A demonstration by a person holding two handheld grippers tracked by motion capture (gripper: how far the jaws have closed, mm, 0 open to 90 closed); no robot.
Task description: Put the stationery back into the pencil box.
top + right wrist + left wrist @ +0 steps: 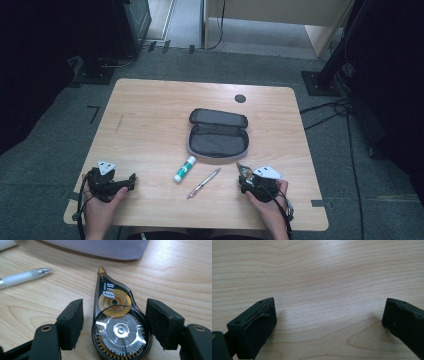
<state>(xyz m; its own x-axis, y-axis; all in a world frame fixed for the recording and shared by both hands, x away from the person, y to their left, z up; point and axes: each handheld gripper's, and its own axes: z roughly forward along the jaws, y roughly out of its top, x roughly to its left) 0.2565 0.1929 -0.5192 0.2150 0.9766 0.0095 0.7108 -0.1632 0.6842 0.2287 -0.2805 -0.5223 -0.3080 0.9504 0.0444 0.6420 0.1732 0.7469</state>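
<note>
An open grey pencil case [218,135] lies at the middle of the wooden table [150,110]. In front of it are a white glue stick [184,168] with a green cap and a pen [203,183]. My right gripper [246,176] is open at the near right, and its jaws flank a clear correction tape dispenser [117,322] that lies flat on the wood. In the right gripper view [115,308] the pen tip [42,271] is at the left and the case's edge [105,247] is ahead. My left gripper [129,181] rests at the near left, open [329,307] over bare wood.
A small black round cap [240,98] is set in the table near its far edge. Black stand bases [320,82] and cables [340,107] lie on the carpet around the table. A person's hands hold both grippers at the near edge.
</note>
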